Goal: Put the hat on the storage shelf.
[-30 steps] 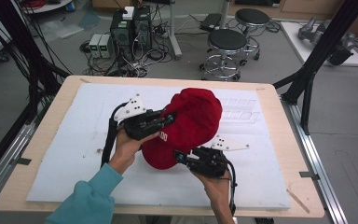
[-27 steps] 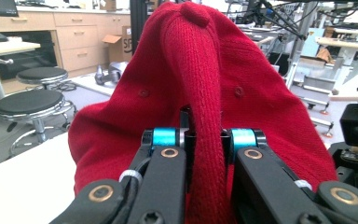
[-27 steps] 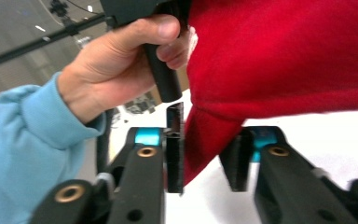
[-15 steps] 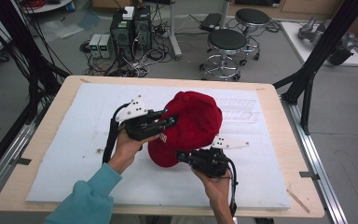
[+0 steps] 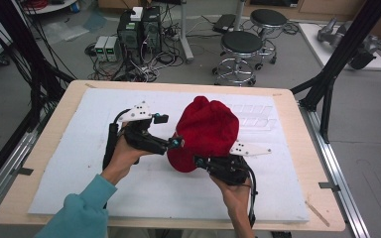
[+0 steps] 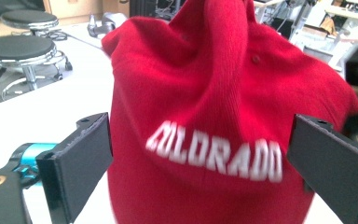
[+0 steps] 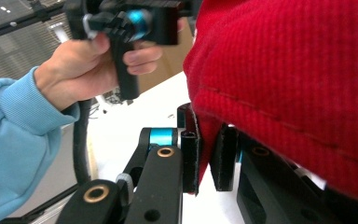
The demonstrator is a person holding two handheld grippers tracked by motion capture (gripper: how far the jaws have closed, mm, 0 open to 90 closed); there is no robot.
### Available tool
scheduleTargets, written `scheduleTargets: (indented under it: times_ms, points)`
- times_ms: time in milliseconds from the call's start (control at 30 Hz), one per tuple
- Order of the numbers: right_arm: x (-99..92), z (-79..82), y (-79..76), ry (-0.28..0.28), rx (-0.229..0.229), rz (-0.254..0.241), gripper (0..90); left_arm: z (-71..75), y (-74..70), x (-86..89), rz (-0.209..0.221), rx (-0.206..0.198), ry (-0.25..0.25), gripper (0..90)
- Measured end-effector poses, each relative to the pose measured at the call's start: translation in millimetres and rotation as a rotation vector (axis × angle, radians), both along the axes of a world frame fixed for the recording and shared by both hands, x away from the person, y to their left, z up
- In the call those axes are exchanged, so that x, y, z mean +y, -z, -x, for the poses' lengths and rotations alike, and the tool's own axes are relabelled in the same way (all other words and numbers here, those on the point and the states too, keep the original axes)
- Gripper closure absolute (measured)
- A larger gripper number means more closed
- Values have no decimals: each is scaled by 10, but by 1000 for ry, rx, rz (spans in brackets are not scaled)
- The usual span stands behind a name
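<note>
We see a light wooden table (image 5: 297, 106) carrying a white foam mat (image 5: 79, 163), and on the mat, near its middle, sits a red knitted beanie with white "COLORADO" lettering (image 5: 208, 130), our landmark here. The beanie stands crown-up, held off the mat at its near edge. Beyond the table's far side from the beanie stand two black round stools (image 5: 242, 43).

On the beanie's left, the left gripper (image 6: 200, 172) has just been opening; its black jaws now stand wide on either side of the lettered band, and the pads are clear of the fabric. At the beanie's near rim, the right gripper (image 7: 209, 158) has its jaws pinched tight on the folded hem.

We judge the beanie light, soft and floppy: it will sag and fold from any single hold, but it cannot break and the ribbed knit should not slip. The thick, doubled hem looks the best place to take it, ideally at two points apart along the rim.
</note>
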State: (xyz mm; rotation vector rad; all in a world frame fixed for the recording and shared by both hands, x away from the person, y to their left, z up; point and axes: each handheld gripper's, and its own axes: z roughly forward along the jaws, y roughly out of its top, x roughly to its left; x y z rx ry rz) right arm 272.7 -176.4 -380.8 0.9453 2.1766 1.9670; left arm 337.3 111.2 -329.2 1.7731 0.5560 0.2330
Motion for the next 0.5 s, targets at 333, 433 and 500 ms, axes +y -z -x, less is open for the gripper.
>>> scheduleTargets:
  times_ms: [333, 433, 500]
  points:
    - [-171, -125, -171, 74, -55, 52, 845, 126, 156, 475, -81, -31, -84, 74]
    - [-243, -194, -260, 107, -74, 80, 845, 162, 246, 676, -83, -26, -110, 75]
    - [-327, -263, -336, 145, -101, 98, 845, 196, 305, 814, -77, -40, -128, 76]
